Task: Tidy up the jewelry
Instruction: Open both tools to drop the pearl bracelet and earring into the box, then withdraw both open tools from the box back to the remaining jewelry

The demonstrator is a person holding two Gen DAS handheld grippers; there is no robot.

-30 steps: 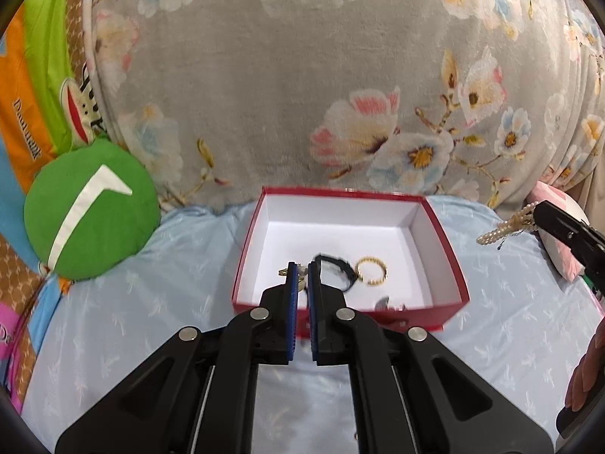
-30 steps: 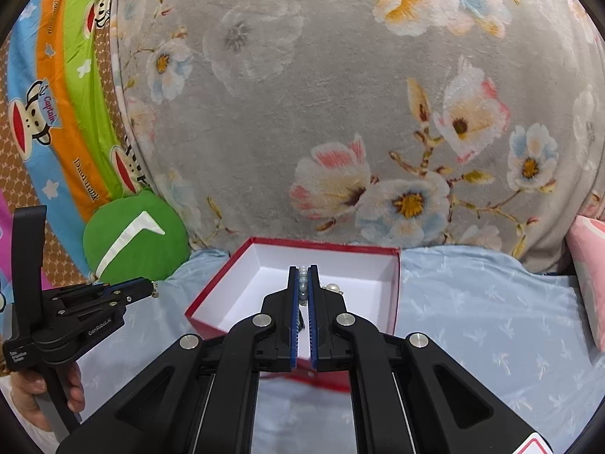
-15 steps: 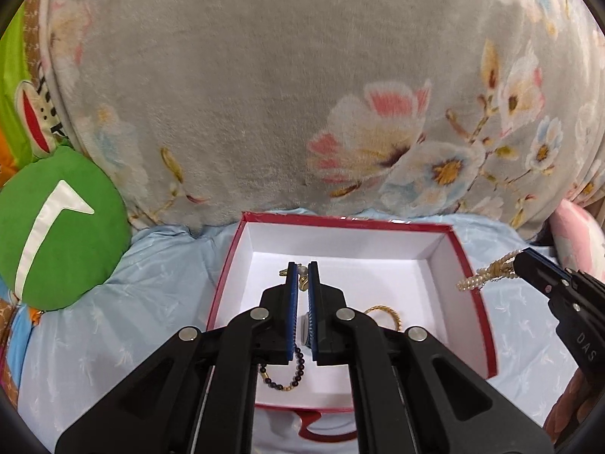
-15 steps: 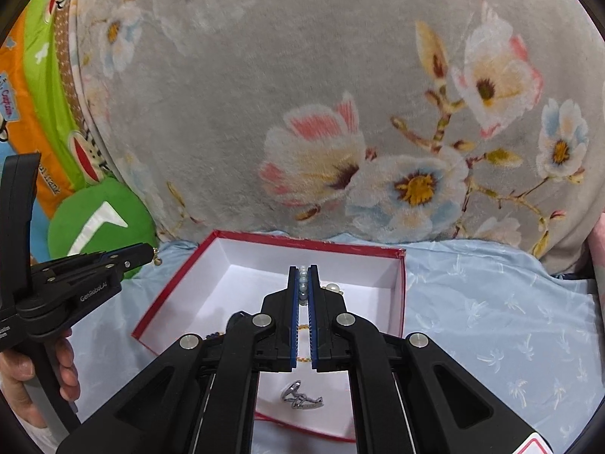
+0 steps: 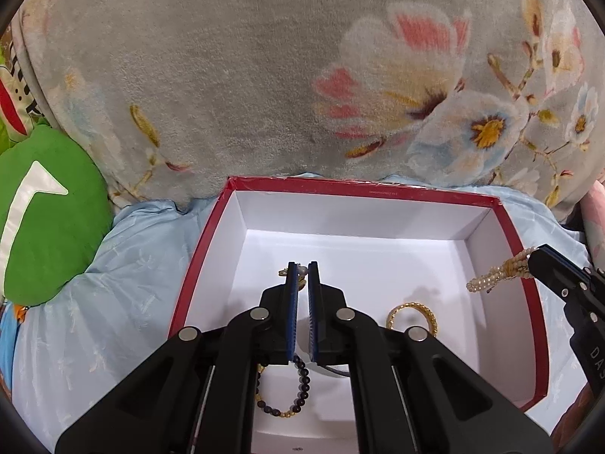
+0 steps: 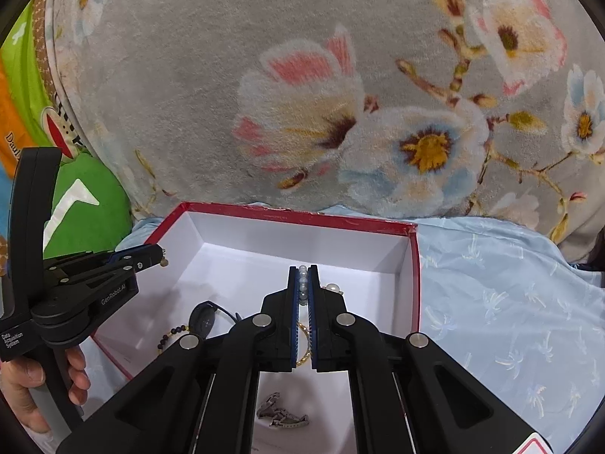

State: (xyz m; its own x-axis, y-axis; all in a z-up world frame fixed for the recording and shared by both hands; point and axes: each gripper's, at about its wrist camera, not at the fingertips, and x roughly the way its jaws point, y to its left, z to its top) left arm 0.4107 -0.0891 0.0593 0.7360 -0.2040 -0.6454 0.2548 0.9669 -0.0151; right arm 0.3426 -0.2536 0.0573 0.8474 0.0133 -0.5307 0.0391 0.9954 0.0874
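A red box [image 5: 378,190] with a white inside lies on the blue bedsheet; it also shows in the right wrist view [image 6: 302,215]. My left gripper [image 5: 301,269] is shut on a small gold earring [image 5: 283,273] and hangs over the box's left part. My right gripper [image 6: 302,272] is shut on a pearl bracelet [image 6: 302,282], whose strands [image 5: 499,273] stick out over the box's right wall. In the box lie a gold ring bracelet [image 5: 412,314], a dark bead bracelet [image 5: 298,389], a black watch [image 6: 206,316] and a silver clasp piece [image 6: 281,414].
A grey flowered blanket [image 5: 283,75] rises right behind the box. A green round cushion [image 5: 45,212] lies to the left. A pink pillow [image 5: 595,212] is at the right edge. The blue sheet [image 6: 510,302] spreads right of the box.
Both grippers have moved forward and over the box. The left one was short of its front wall and now hangs above the inside. Both stay shut on their pieces.
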